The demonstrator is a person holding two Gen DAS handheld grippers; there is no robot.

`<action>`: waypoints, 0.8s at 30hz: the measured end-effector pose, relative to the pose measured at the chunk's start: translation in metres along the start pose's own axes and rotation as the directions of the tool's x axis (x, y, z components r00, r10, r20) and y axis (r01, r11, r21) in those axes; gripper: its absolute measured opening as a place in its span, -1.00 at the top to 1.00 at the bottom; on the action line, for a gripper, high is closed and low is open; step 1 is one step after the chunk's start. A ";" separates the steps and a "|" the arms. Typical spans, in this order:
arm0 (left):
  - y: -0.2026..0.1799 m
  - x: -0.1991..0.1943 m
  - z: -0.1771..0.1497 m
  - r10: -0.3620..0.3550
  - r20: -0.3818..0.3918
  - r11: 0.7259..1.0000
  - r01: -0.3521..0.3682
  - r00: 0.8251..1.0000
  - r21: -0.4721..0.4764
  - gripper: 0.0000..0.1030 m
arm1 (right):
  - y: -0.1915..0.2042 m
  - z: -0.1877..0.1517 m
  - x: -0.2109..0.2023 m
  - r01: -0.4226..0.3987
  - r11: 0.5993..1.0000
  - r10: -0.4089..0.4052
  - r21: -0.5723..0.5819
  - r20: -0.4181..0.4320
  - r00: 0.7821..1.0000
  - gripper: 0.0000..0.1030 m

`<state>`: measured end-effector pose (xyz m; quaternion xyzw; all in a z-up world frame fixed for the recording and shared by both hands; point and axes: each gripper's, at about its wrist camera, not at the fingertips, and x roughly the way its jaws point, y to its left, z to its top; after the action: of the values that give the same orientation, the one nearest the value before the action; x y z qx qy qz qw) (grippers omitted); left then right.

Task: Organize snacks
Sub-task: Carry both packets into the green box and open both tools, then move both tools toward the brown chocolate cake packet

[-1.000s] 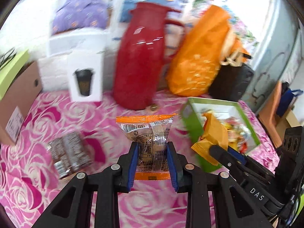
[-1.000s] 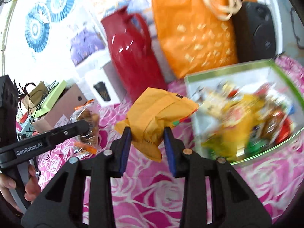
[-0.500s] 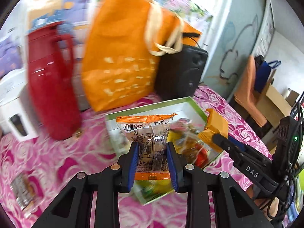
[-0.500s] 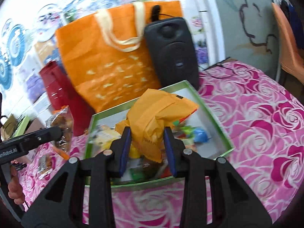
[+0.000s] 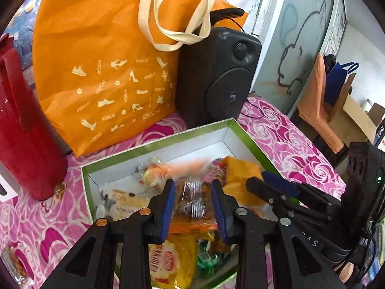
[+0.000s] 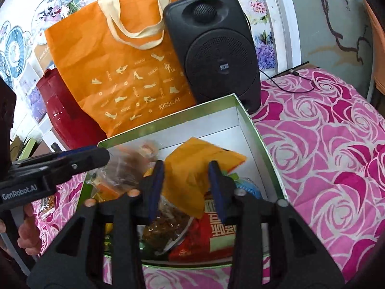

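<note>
Right gripper point(image 6: 186, 187) above the green-rimmed box point(image 6: 264, 144), its jaws opening with the yellow packet point(image 6: 192, 168) between the blue pads, apart from both. Left gripper point(image 6: 79, 161) enters at left over a blurred clear snack pack point(image 6: 130, 163). Behind the box stand the orange tote point(image 6: 125, 72), black speaker point(image 6: 211, 48) and red jug point(image 6: 65, 115) on a rose-print cloth point(image 6: 324, 156).

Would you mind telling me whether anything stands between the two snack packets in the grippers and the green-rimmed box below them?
Nothing visible does. The clear snack packet between the opening left gripper and the yellow packet between the opening right gripper hang directly over the open box, above snacks already inside.
</note>
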<state>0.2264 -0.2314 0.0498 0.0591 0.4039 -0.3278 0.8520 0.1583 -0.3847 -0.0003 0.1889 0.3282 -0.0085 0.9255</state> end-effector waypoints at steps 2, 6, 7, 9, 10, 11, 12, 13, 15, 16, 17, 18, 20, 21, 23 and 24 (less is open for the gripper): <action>0.003 -0.002 0.000 0.037 0.025 0.999 -0.037 0.999 -0.009 -0.65 | -0.002 -0.003 -0.002 0.029 1.000 -0.029 -0.003 0.031 0.999 -0.44; 0.006 -0.014 -0.002 0.133 0.111 0.991 -0.130 0.985 -0.034 -0.90 | -0.005 -0.007 -0.004 0.051 0.999 -0.050 -0.012 0.036 0.998 -0.68; 0.008 -0.014 -0.002 0.159 0.115 0.987 -0.154 0.981 -0.044 -0.96 | -0.005 -0.008 -0.004 0.066 0.998 -0.066 -0.005 0.033 0.997 -0.73; 0.008 -0.017 -0.003 0.199 0.124 0.980 -0.194 0.972 -0.047 -0.98 | -0.007 -0.010 -0.004 0.080 0.997 -0.080 0.018 0.020 0.997 -0.84; 0.006 -0.018 -0.004 0.221 0.126 0.975 -0.218 0.967 -0.039 -0.99 | -0.007 -0.010 -0.005 0.082 0.996 -0.082 0.033 0.011 0.997 -0.91; 0.006 -0.020 -0.006 0.232 0.127 0.973 -0.229 0.965 -0.036 -0.99 | -0.007 -0.010 -0.005 0.084 0.996 -0.084 0.042 0.003 0.996 -0.93; 0.006 -0.022 -0.007 0.235 0.126 0.972 -0.232 0.964 -0.033 -1.00 | -0.007 -0.011 -0.006 0.087 0.995 -0.087 0.048 -0.003 0.996 -0.94; 0.006 -0.025 -0.009 0.228 0.123 0.974 -0.226 0.966 -0.032 -1.00 | -0.005 -0.012 -0.008 0.091 0.995 -0.091 0.050 -0.006 0.996 -0.94; 0.007 -0.032 -0.013 0.220 0.119 0.975 -0.217 0.968 -0.037 -1.00 | -0.001 -0.012 -0.012 0.098 0.994 -0.098 0.047 -0.006 0.995 -0.96; 0.007 -0.034 -0.014 0.224 0.118 0.975 -0.220 0.967 -0.041 -1.00 | 0.002 -0.013 -0.015 0.098 0.994 -0.098 0.041 -0.005 0.995 -0.98; 0.008 -0.038 -0.016 0.229 0.121 0.973 -0.225 0.966 -0.045 -1.00 | 0.004 -0.013 -0.017 0.097 0.995 -0.097 0.036 -0.004 0.995 -0.99; 0.008 -0.041 -0.017 0.231 0.125 0.973 -0.226 0.965 -0.048 -1.00 | 0.007 -0.012 -0.020 0.097 0.995 -0.097 0.029 -0.002 0.995 -0.99; 0.010 -0.051 -0.020 0.231 0.139 0.973 -0.225 0.963 -0.056 -1.00 | 0.014 -0.012 -0.026 0.097 0.995 -0.097 0.014 0.005 0.995 -0.99; 0.011 -0.057 -0.022 0.230 0.144 0.973 -0.223 0.962 -0.060 -1.00 | 0.018 -0.012 -0.028 0.098 0.995 -0.098 0.006 0.008 0.995 -0.99; 0.014 -0.066 -0.025 0.234 0.151 0.972 -0.226 0.960 -0.065 -1.00 | 0.026 -0.013 -0.033 0.093 0.996 -0.093 -0.009 0.015 0.996 -0.99; 0.015 -0.069 -0.025 0.237 0.154 0.971 -0.229 0.959 -0.068 -1.00 | 0.030 -0.013 -0.035 0.089 0.996 -0.089 -0.015 0.015 0.996 -0.99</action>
<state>0.1876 -0.1753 0.0802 0.0585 0.3319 -0.2190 0.9157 0.1273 -0.3560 0.0218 0.1669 0.3297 -0.0487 0.9280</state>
